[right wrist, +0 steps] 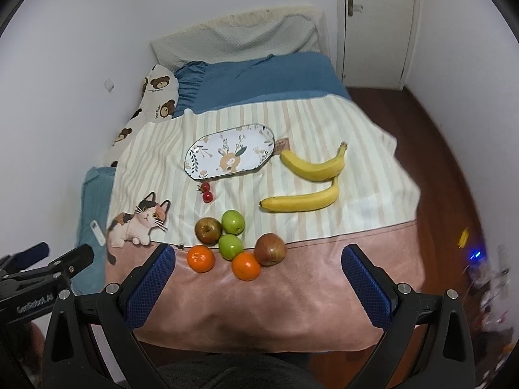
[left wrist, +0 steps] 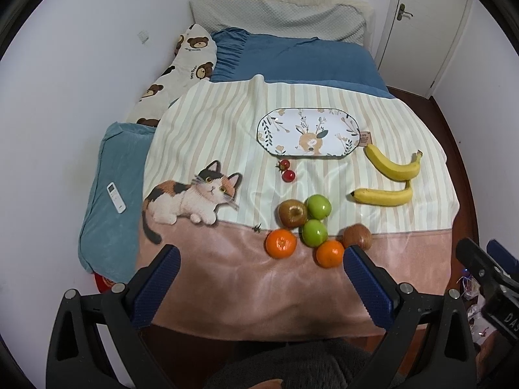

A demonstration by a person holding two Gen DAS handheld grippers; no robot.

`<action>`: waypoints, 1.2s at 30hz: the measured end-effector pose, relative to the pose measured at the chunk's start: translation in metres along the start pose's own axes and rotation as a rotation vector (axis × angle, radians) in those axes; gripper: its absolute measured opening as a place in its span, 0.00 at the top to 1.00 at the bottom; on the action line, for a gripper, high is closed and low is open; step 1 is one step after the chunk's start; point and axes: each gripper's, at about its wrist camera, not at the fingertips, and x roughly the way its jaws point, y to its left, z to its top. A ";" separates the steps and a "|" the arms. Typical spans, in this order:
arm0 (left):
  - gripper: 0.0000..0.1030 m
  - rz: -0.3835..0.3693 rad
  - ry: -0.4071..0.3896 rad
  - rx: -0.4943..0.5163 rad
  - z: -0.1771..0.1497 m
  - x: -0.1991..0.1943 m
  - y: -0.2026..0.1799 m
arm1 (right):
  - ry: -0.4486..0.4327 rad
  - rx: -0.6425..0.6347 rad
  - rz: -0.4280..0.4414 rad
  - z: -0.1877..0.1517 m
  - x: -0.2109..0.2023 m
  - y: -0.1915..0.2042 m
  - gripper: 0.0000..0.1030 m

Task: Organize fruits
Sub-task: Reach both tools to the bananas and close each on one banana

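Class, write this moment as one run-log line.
stage: start | left gripper: open, empty | right gripper: open, empty | oval floral plate: empty | fruits: on striped cat-print blanket

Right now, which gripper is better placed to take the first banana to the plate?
Right, probably. The right gripper is open, and the bananas lie nearer its side. From the left gripper, also open, they sit far right beyond the fruit cluster. The plate holds nothing.

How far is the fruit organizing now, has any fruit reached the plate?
Nothing is done yet: the oval plate holds no fruit. Nothing is in hand: the left gripper and right gripper are open above the blanket. Left: two bananas, the apples, two oranges and cherry tomatoes.
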 end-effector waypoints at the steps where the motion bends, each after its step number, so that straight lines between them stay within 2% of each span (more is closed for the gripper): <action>1: 0.00 0.003 -0.004 0.015 0.004 0.004 -0.004 | 0.012 0.019 0.011 0.004 0.008 -0.007 0.00; 3: 0.00 0.038 -0.025 0.078 0.017 0.018 -0.025 | 0.038 0.060 0.026 0.014 0.025 -0.024 0.00; 7: 0.00 0.051 -0.036 0.205 0.041 0.060 -0.074 | 0.084 0.122 0.025 0.034 0.063 -0.061 0.00; 11: 0.00 0.021 -0.018 0.411 0.052 0.110 -0.138 | 0.139 0.123 -0.024 0.054 0.106 -0.098 0.00; 14: 0.00 0.017 -0.046 0.591 0.054 0.140 -0.188 | 0.169 0.120 -0.048 0.064 0.136 -0.130 0.00; 17: 0.05 0.025 -0.059 0.765 0.053 0.175 -0.236 | 0.190 0.136 -0.075 0.071 0.163 -0.163 0.00; 18: 0.10 0.028 -0.059 0.805 0.053 0.186 -0.250 | 0.196 0.143 -0.074 0.072 0.171 -0.173 0.00; 22: 0.17 0.018 -0.039 0.937 0.054 0.228 -0.293 | 0.232 0.177 -0.097 0.068 0.206 -0.214 0.00; 27: 0.17 -0.031 0.010 1.089 0.048 0.262 -0.329 | 0.296 0.250 -0.104 0.052 0.248 -0.255 0.00; 29: 0.19 -0.066 0.030 1.120 0.047 0.268 -0.338 | 0.311 0.266 -0.098 0.046 0.257 -0.266 0.00; 32: 0.44 -0.128 0.073 1.151 0.039 0.276 -0.346 | 0.328 0.281 -0.087 0.034 0.267 -0.277 0.00; 33: 0.61 -0.162 0.106 1.148 0.036 0.278 -0.348 | 0.335 0.282 -0.091 0.031 0.268 -0.277 0.00; 34: 0.66 -0.176 0.119 1.142 0.034 0.278 -0.346 | 0.342 0.283 -0.092 0.028 0.269 -0.279 0.00; 36: 0.66 -0.162 0.103 1.133 0.033 0.280 -0.344 | 0.353 0.284 -0.096 0.025 0.270 -0.283 0.00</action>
